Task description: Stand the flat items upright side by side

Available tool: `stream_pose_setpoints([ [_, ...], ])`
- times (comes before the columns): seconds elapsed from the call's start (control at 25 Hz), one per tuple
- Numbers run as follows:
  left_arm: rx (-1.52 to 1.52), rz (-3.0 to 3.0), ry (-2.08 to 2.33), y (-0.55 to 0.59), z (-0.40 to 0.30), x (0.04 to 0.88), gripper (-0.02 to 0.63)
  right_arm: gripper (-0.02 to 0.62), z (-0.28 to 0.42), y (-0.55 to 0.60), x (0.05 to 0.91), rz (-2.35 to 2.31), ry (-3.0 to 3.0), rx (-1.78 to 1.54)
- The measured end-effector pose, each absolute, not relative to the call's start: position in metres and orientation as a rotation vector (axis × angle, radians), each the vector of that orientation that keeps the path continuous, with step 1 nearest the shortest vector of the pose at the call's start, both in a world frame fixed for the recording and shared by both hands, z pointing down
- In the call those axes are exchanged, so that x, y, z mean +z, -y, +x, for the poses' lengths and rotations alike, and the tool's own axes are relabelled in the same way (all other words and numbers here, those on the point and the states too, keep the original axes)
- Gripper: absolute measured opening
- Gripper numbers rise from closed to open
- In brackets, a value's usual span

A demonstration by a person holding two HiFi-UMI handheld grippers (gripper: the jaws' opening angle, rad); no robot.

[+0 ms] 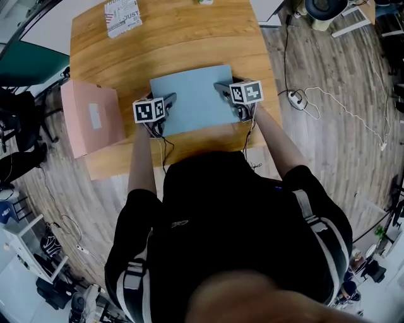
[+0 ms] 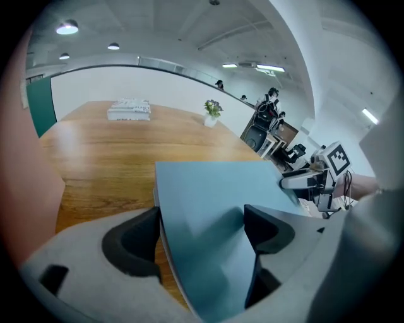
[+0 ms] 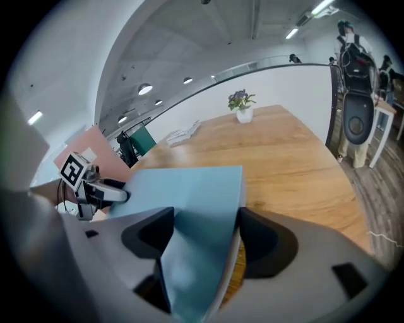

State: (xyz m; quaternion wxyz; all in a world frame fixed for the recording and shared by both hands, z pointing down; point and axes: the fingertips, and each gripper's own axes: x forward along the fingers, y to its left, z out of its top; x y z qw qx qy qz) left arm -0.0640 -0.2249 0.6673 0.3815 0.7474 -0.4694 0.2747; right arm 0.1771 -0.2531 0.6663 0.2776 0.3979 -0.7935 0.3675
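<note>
Operator: we see a person in a black top with striped shoulder straps (image 1: 233,214) at the near edge, both forearms reaching forward over the table.
Left gripper (image 1: 169,99): it sits at the left edge of the task item. Its jaws stand wide apart, with the item's near left corner between them. The dark pads (image 2: 136,236) do not clamp it.
Right gripper (image 1: 222,88): it sits at the item's right edge, opposite the left one. Its jaws are also spread, the near right corner lies in the gap, and we see no pinch on the sheet.
Task item: a flat, light blue rectangular board (image 1: 192,98) lies on the light brown wooden table (image 1: 189,38), close to the near edge and between the two grippers. It is not upright. We cannot tell whether its near edge is raised off the wood.
Second flat item: a pink rectangular board with a small white label (image 1: 91,117) is at the table's left side, just beside the left gripper. In both gripper views it appears to rise as an upright face.
Far end, left: a white box with dark printed patterning (image 1: 123,17) rests flat, well apart from the boards.
Far end, right: a small potted plant in a white pot (image 3: 241,104) stands at the table's far edge.
Surroundings: grey wood-look flooring with a trailing white cable (image 1: 341,104).
</note>
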Motion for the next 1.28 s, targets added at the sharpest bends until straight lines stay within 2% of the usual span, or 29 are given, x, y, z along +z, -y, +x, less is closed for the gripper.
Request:
stream_pose_setpoints([
  [0.64,0.618,2.340,1.666,0.283,-0.073,0.558,0.422,0.328,0.166,0.305,0.552,1.366,2.425,0.304],
  [1.28,0.621,2.259,1.734,0.207,-0.063,0.555,0.409,0.331,0.179,0.232,0.538,1.290,2.508,0.291],
])
